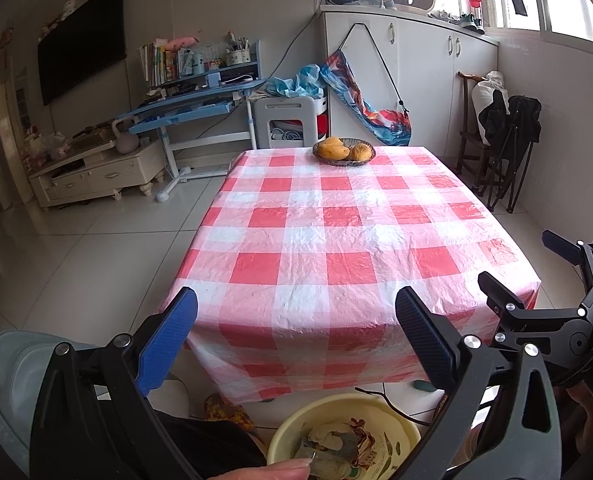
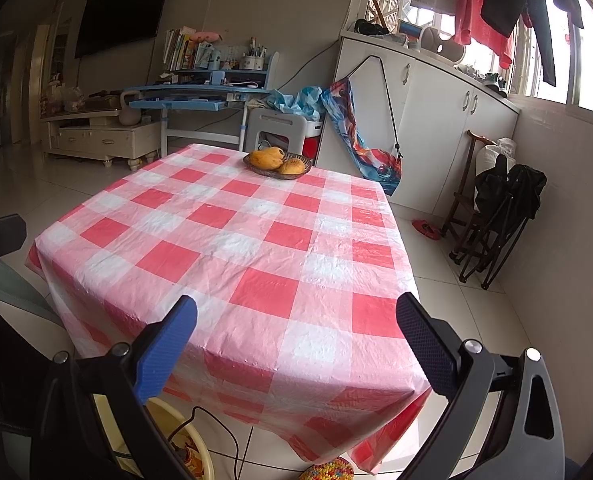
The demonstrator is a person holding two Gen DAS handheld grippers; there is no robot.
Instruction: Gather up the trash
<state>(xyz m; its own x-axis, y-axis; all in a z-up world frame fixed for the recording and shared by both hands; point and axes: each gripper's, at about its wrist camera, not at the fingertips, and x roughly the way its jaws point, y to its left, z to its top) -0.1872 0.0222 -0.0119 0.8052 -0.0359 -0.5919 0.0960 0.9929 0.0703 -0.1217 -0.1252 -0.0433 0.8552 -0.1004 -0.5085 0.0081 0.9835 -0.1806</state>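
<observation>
A yellow basin stands on the floor below the table's near edge and holds crumpled wrappers and paper scraps. Its rim also shows in the right wrist view as the basin. My left gripper hangs open above the basin, at the near edge of the table, with nothing between its fingers. My right gripper is open and empty too, over the table's near right corner; it shows at the right of the left wrist view as the right gripper. No trash lies on the red-and-white checked tablecloth.
A woven dish with mangoes sits at the table's far end. A person's fingertip shows beside the basin. A black cable runs over the floor. Folded chairs lean on the right wall; a blue desk stands behind.
</observation>
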